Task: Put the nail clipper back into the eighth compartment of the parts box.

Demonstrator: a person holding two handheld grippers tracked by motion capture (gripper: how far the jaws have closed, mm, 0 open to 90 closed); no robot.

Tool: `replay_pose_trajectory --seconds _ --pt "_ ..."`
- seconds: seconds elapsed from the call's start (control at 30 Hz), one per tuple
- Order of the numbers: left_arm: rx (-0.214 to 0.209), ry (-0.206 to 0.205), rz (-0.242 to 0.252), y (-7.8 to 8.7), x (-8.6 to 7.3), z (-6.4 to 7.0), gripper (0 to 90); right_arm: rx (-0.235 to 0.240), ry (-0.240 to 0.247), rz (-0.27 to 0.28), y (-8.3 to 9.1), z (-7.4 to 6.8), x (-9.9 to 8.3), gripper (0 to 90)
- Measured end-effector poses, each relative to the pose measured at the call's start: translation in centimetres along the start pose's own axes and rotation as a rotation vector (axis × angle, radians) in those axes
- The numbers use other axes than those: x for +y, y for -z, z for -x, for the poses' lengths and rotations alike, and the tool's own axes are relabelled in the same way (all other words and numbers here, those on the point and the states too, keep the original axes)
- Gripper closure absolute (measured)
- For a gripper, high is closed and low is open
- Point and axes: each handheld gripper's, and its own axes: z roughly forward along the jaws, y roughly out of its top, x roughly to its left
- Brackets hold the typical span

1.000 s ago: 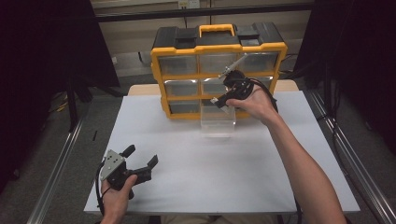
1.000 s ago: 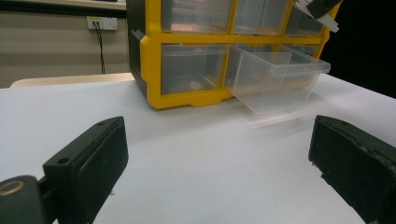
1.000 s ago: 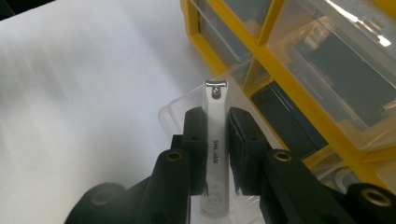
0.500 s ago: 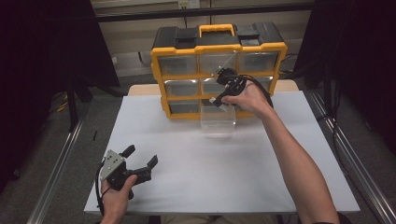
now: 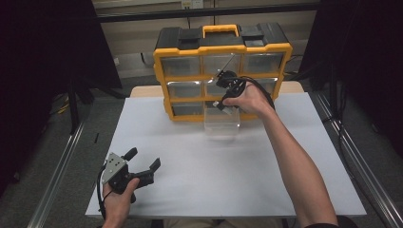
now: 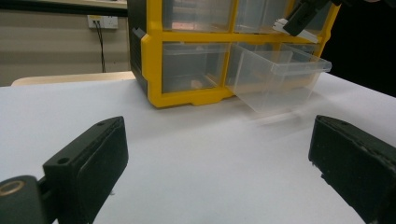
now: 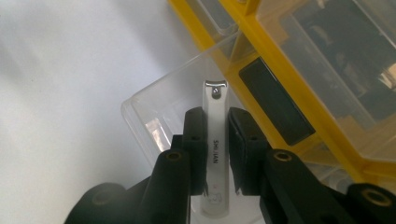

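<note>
Right gripper (image 7: 217,140) clamps clipper (image 7: 215,140) at mid-length, above open drawer (image 5: 222,124) near table's far edge. Probably light, stiff, slippery metal; best held across flat sides. Left gripper (image 5: 142,165) open, empty.

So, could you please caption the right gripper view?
Right gripper holding a nail clipper above the open clear drawer.

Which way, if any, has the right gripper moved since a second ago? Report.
Yes. The right gripper has risen slightly toward the yellow organizer, above the open clear drawer.
</note>
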Motion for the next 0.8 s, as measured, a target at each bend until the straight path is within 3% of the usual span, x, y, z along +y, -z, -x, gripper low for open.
replay_pose_trajectory --seconds 0.1,0.27,0.53,0.57,0.6,0.8 --pt "-0.003 -0.002 -0.003 0.0 0.0 -0.1 4.7 -0.006 -0.008 -0.016 -0.3 -0.1 0.0 77.8" --pt "-0.002 0.002 0.0 0.0 0.0 0.0 4.7 -0.007 0.031 -0.014 -1.0 -0.1 0.0 77.8" --pt "-0.004 -0.003 0.001 0.1 0.0 0.0 4.7 -0.009 0.004 -0.023 -1.5 -0.1 -0.1 77.7" --pt "-0.003 -0.003 0.0 0.1 0.0 0.0 4.7 -0.009 0.02 -0.012 -1.7 0.0 -0.1 77.8" --pt "-0.001 -0.003 -0.003 0.2 0.0 0.0 4.8 -0.012 0.001 -0.024 -1.7 -0.1 -0.2 77.8" --pt "0.001 0.005 -0.001 0.1 0.0 0.0 4.8 -0.015 0.024 -0.008 -2.2 0.0 -0.3 77.7"
